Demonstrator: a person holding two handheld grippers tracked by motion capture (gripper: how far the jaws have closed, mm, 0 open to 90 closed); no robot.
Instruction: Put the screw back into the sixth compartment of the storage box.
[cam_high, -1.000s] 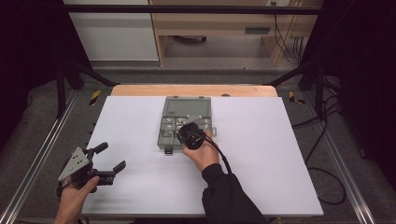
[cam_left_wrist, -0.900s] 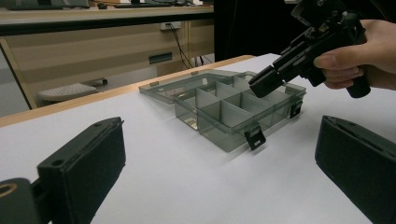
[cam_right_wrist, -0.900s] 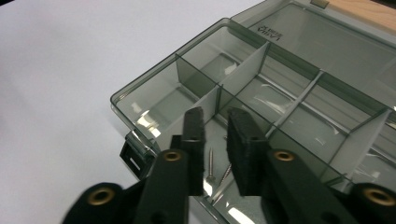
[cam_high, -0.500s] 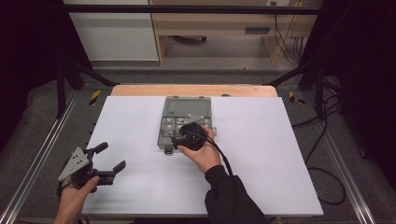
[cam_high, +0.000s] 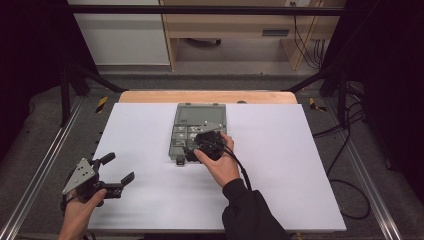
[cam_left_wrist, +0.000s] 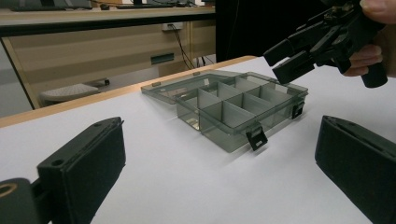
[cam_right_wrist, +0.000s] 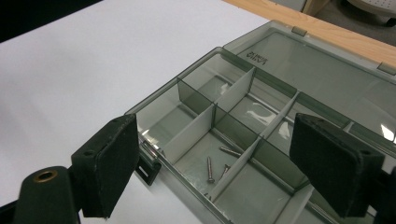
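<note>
The right hand-held gripper (cam_high: 196, 146), jaws wide, hovers over the open compartment box (cam_high: 199, 120), apparently targeting its screws (cam_right_wrist: 211, 169). The left hand-held gripper (cam_high: 116, 169) waits wide apart on the tabletop (cam_high: 280, 165).

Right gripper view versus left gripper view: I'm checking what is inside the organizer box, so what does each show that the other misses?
Looking down into the compartments, the right gripper view alone shows small screws lying in one near compartment, and raised lettering on the open lid. The left gripper view alone shows two front latches hanging open and the right tool hovering open over the box's far end. Both show the clear organizer box, its white dividers and the white table.
</note>
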